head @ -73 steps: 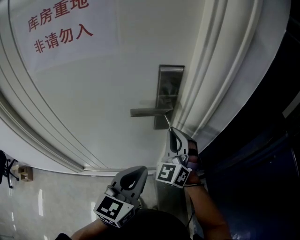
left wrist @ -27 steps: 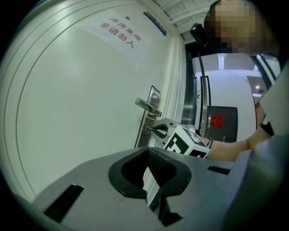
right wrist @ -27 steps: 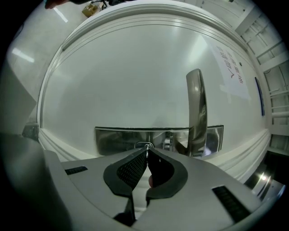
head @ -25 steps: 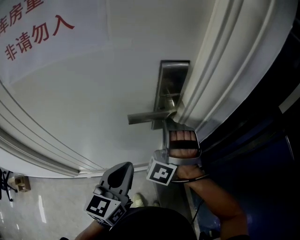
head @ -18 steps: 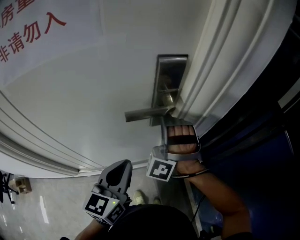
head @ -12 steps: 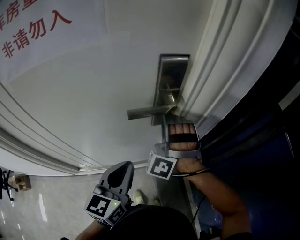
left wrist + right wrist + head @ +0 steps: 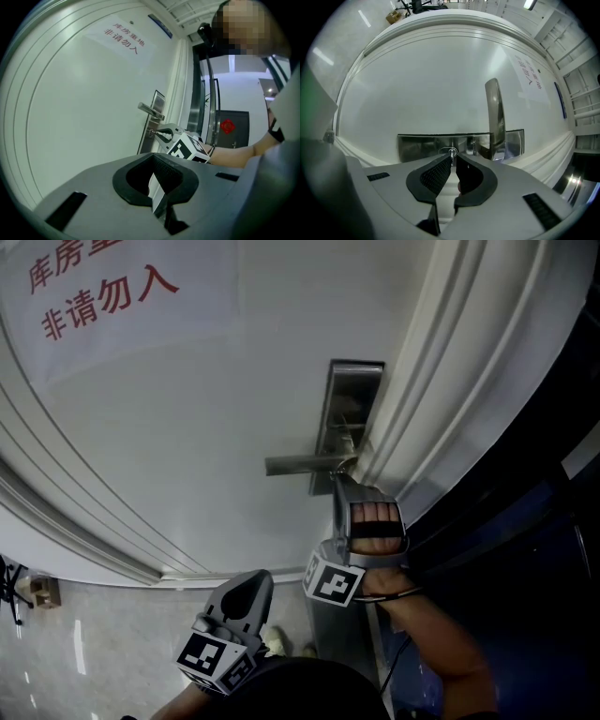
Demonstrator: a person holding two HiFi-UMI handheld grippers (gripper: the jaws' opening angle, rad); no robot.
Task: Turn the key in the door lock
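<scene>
Silvery little key [image 7: 451, 152] is sitting in the keyhole of the steel lock plate [image 7: 422, 145], just under the lever handle [image 7: 305, 463], on the right edge of the white door [image 7: 187, 427]. The right tongs [image 7: 453, 158] are squeezed down to a thin slit, with the tips pinching the key's head. The left tongs [image 7: 254, 579] hang low and well away from the lock. Their tips are together with nothing between them, just a sliver of pale door showing through the loop. From the head view you can't really make out the key, because the right tongs' tips cover that spot below the handle. The right gripper view shows it straight on, and the left gripper view catches it from the side, bridging the gap between the tips and the plate. The left one also shows a dark door with a red ornament [image 7: 228, 125] further along. A paper sign with red characters [image 7: 103, 296] is stuck high on the door.
</scene>
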